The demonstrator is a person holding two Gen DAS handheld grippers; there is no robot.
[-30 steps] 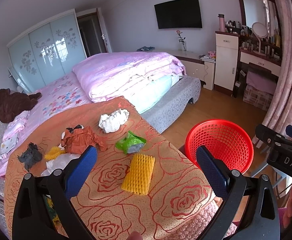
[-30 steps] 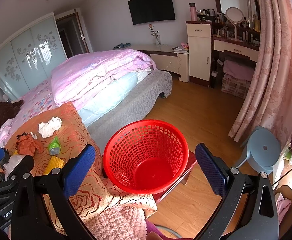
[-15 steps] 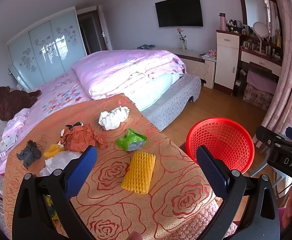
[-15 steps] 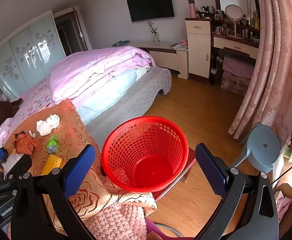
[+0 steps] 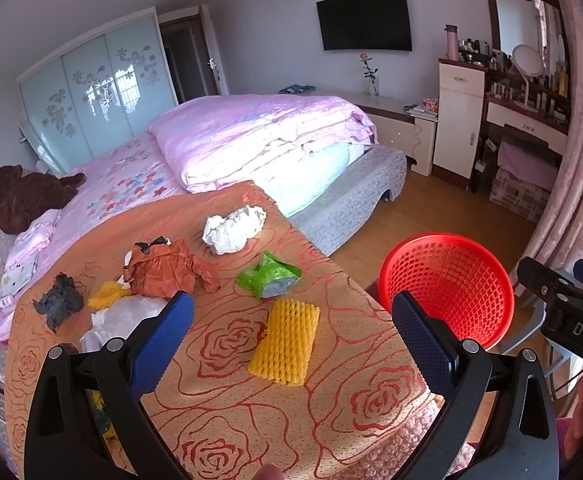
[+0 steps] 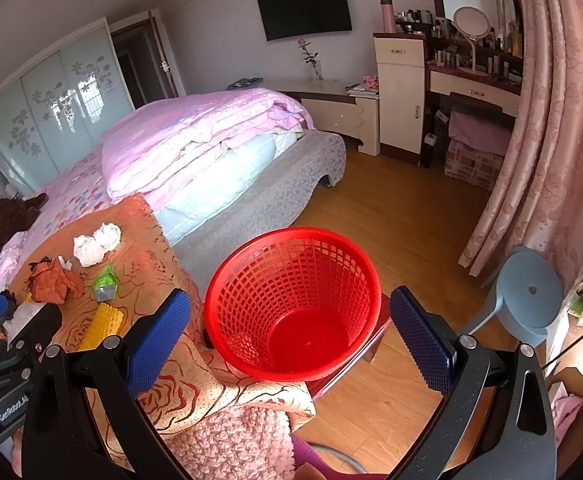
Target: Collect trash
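I have both grippers up over the orange rose-patterned cloth (image 5: 227, 412) that covers the bench, and I take the red mesh basket (image 6: 291, 304) as my landmark; it stands at the bench's right end and holds nothing that I can see. My left gripper (image 5: 289, 330) has its blue-padded fingers (image 5: 163, 336) released and spread wide, empty, hanging above the cloth left of the basket. My right gripper (image 6: 289, 328) is likewise released and empty, its fingers (image 6: 419, 332) framing the basket from above. The trash all lies on the cloth to the left of the basket: nearest is a yellow foam fruit net (image 5: 285, 342), lying flat; just beyond it a crumpled green wrapper (image 5: 269, 276); farther back a wad of white paper (image 5: 233, 230); farther left a crumpled brown-orange bag (image 5: 163, 270), a small yellow scrap (image 5: 105, 292), a clear plastic bag (image 5: 127, 316) and, farthest from the basket, a black crumpled scrap (image 5: 59, 302). Right of the basket a pale blue stool (image 6: 527, 292) stands on the wooden floor.
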